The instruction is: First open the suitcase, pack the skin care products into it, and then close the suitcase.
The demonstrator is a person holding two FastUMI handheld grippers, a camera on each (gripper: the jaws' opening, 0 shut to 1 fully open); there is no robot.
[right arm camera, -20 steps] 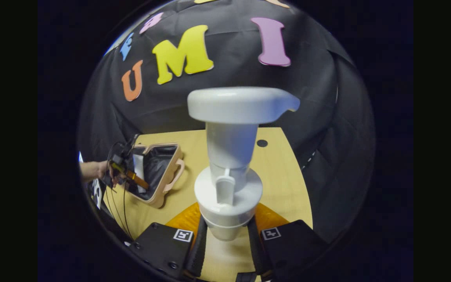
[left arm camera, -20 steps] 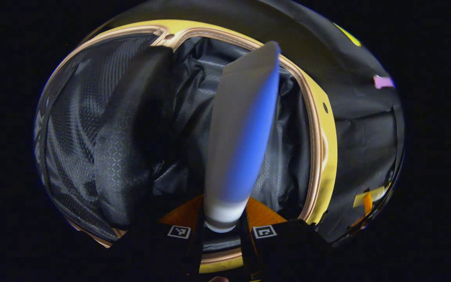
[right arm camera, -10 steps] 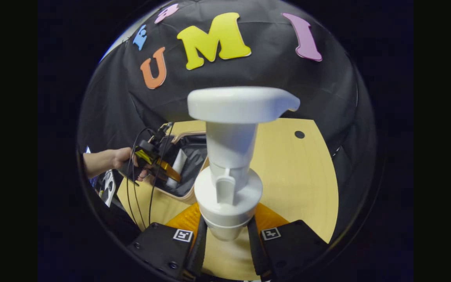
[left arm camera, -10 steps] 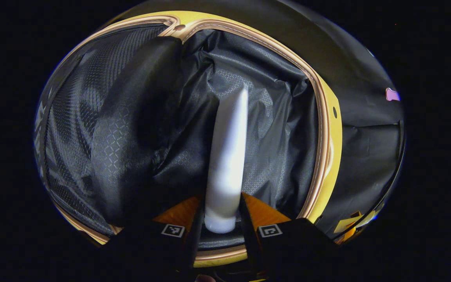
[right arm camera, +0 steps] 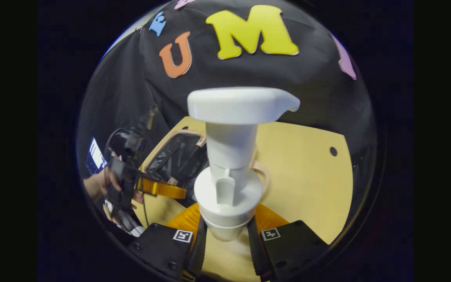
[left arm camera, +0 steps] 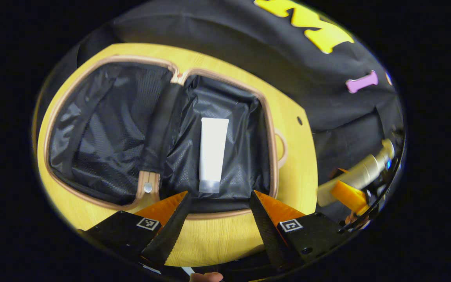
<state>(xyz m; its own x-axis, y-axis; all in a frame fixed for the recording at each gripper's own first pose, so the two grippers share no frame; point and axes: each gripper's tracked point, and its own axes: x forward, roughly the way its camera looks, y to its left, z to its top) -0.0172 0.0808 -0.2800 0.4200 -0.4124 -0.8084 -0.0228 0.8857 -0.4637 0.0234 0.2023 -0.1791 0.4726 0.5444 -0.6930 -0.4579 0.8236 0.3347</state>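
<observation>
The suitcase (left arm camera: 194, 214) lies open on the wooden table, its black-lined halves side by side. A white tube (left arm camera: 212, 153) rests flat in the right half, cap toward me. My left gripper (left arm camera: 218, 203) is open above the near rim, nothing between its fingers. In the right gripper view my right gripper (right arm camera: 225, 235) is shut on a white pump bottle (right arm camera: 229, 164), held upright before the camera. The same bottle (left arm camera: 360, 173) shows at the right edge of the left gripper view. The suitcase (right arm camera: 170, 150) lies left of the bottle in the right gripper view, with the left gripper (right arm camera: 168, 190) over it.
The wooden table (right arm camera: 307, 168) stretches right of the suitcase, with a small hole (right arm camera: 333, 150) near its far edge. A hand (right arm camera: 100, 184) holds the left gripper at the left. The suitcase handle (left arm camera: 282, 149) sticks out on its right side.
My left gripper opened and let go of the white tube, which now lies in the suitcase's right half; the gripper drew back. The right gripper, still holding the pump bottle, came closer to the suitcase.
</observation>
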